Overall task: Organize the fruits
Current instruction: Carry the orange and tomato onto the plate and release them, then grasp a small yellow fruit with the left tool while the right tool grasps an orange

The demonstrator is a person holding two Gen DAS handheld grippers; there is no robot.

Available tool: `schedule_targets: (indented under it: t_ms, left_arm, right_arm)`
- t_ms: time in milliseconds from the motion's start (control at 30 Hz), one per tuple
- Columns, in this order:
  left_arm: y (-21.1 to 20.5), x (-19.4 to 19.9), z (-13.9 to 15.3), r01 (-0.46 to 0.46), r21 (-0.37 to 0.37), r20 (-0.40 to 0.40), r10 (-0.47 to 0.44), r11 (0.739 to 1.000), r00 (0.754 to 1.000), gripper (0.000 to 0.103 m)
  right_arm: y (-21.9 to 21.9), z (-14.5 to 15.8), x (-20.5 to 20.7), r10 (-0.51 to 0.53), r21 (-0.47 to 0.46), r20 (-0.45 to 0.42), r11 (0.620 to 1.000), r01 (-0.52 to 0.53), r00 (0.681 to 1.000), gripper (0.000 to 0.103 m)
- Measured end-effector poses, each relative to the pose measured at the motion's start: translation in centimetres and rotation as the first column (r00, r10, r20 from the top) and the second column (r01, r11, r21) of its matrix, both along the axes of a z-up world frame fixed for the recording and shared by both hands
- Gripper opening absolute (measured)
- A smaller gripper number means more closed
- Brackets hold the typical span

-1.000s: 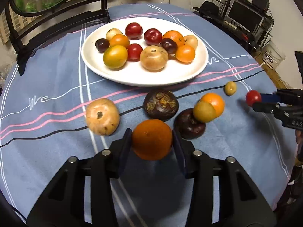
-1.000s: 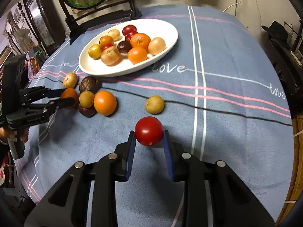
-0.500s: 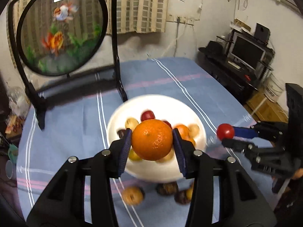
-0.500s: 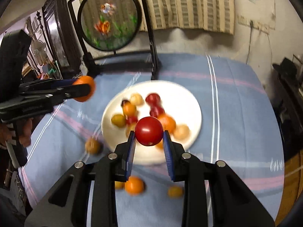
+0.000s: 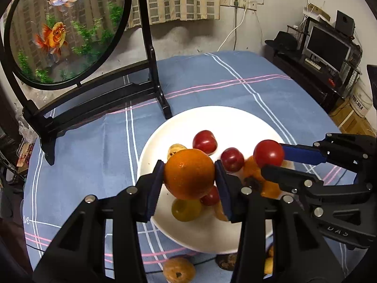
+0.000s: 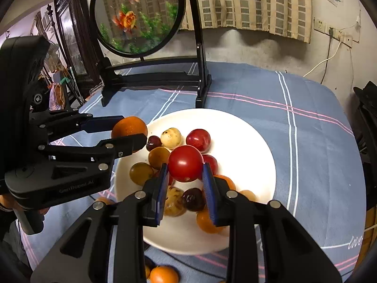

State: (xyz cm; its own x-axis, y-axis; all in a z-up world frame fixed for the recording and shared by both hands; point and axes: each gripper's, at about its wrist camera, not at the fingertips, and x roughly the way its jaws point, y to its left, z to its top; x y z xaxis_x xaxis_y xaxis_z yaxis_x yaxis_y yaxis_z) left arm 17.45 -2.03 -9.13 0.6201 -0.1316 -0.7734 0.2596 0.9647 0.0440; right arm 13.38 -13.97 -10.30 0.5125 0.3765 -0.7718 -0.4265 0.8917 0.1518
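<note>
Fruits crowd a white plate (image 6: 254,155) at the centre of the right wrist frame, lying on a blue striped tablecloth (image 6: 306,127). About ten pieces can be counted on the plate there: a red plum (image 6: 198,139) and a pale speckled fruit (image 6: 171,137) toward the upper middle, a small dark one (image 6: 153,142) beside them, two yellow-brown ones to the left, a dark cherry-like one (image 6: 193,199) and orange ones lower down; some are partly hidden by the fingers, so the count is not exact. Two pieces are in the air above the plate. The left gripper (image 5: 189,177) is clamped on an orange (image 5: 189,174), pads pressing its two sides, at the centre of the left wrist frame. The right gripper (image 6: 185,175) is closed narrowly on a round red tomato (image 6: 185,163), held by its sides. Both fruits are near-round, so no long axis shows; the orange's dimpled end faces up and toward the camera. In the left wrist frame the right gripper comes in from the right edge, its tomato (image 5: 268,153) just right of the orange. A few more fruits lie on the cloth below the plate, among them a tan one (image 5: 179,270) at the bottom edge. One round goldfish screen (image 5: 63,28) on a black stand fills the upper left.
</note>
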Motion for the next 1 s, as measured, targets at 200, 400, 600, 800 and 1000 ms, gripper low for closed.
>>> schedule_targets:
  t_ms: [200,400,600,800,1000]
  left_arm:
    - [-0.2,1.1,-1.4,-0.005,0.055,-0.008,0.006,0.998,1.000,0.045]
    - [-0.3,1.3,-1.7,-0.024,0.065,0.015,0.023,0.998,1.000,0.070]
    - [-0.1,1.0,-0.7,-0.027,0.063,0.028,0.025,0.998,0.999,0.072]
    - [0.6,-1.3,0.8,-0.031,0.058,0.048,0.028,0.998,0.998,0.073]
    - [2.1,-5.5,1.0,-0.031,0.009,0.023,0.031,0.999,0.999,0.074]
  right_arm:
    - [0.4,-1.7,1.3,0.019,-0.015,-0.032,1.000,-0.019,0.999,0.030]
    - [0.7,-2.8,2.0,0.022,-0.060,-0.056,0.998,-0.025,0.998,0.033]
    - [-0.5,-1.1,0.7,0.002,-0.038,0.003,0.999,-0.002,1.000,0.056]
    - [-3.3,0.8,-2.8,-0.005,0.032,-0.011,0.999,0.005,1.000,0.060]
    - [-4.9,-1.3,-8.6,0.071,0.020,-0.100,0.997,-0.070,0.992,0.060]
